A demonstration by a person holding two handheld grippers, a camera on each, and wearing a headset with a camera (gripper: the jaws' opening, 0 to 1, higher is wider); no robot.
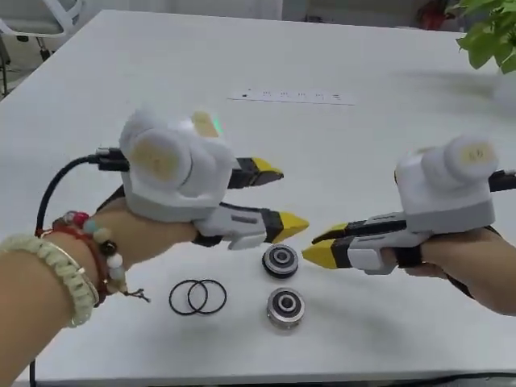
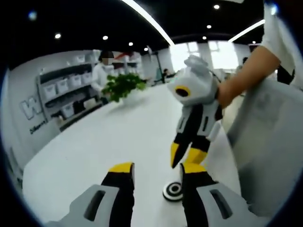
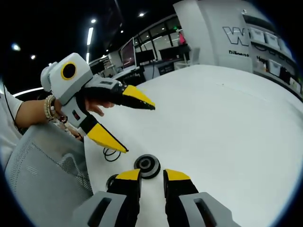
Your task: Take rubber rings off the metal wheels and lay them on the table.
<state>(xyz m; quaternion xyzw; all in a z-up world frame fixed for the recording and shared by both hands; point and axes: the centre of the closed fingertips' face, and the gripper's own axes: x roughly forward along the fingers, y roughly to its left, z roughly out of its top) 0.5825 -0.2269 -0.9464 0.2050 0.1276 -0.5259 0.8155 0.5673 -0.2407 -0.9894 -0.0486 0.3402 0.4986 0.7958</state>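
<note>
1. Beneath both grippers a white table [image 1: 161, 72] is spread, with a plant [image 1: 488, 32] seen at its far right corner and a pale strip [image 1: 290, 96] lying further back on its surface
2. At the left, the left gripper [image 1: 278, 197] is held above the table, its yellow-tipped jaws spread wide with nothing between them
3. At the right, the right gripper [image 1: 321, 247] is pointed towards the left one, its jaws parted only narrowly and nothing gripped
4. Below the tips of both grippers the farther metal wheel [image 1: 280, 260] is laid flat on the table, untouched, and the nearer metal wheel [image 1: 285, 307] is set just beside it, towards the person
5. Left of the nearer metal wheel, two rubber rings [image 1: 197, 297] are laid flat on the table, overlapped with each other and kept apart from both wheels
</note>
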